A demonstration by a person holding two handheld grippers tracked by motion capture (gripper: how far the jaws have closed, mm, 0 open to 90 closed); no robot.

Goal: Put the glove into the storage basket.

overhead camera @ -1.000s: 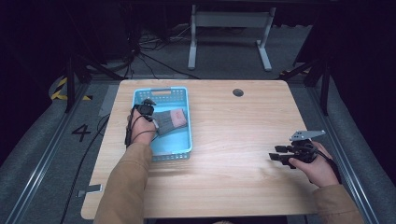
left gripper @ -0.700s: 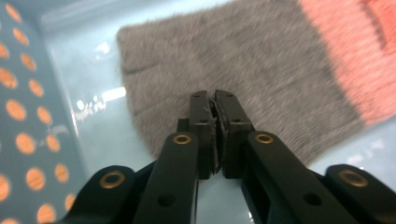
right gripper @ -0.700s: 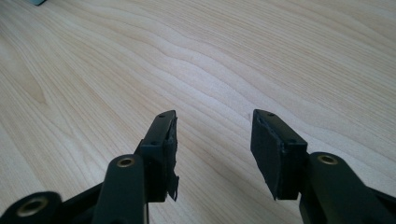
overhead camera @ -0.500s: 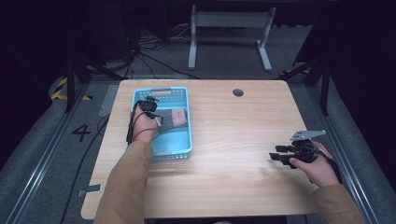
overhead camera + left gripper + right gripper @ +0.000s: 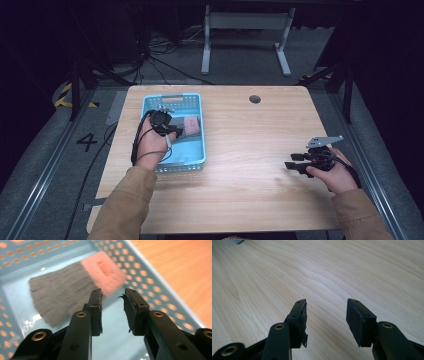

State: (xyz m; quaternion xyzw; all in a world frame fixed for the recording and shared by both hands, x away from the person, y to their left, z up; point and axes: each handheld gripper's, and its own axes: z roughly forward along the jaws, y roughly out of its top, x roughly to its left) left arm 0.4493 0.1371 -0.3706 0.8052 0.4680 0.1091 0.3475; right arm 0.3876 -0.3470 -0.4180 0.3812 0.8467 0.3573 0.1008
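Blue plastic basket [image 5: 197,145] sits on the left part of the wooden worktop [image 5: 250,135], and in it lies a grey glove with a pink cuff [image 5: 75,283] — flat on the basket floor, cuff toward the right wall. The left tool [image 5: 112,298] hangs just above the glove's near edge, jaws parted and gripping nothing. The right tool [image 5: 325,307] is well apart at the worktop's right side — jaws spread wide, empty, over bare wood.
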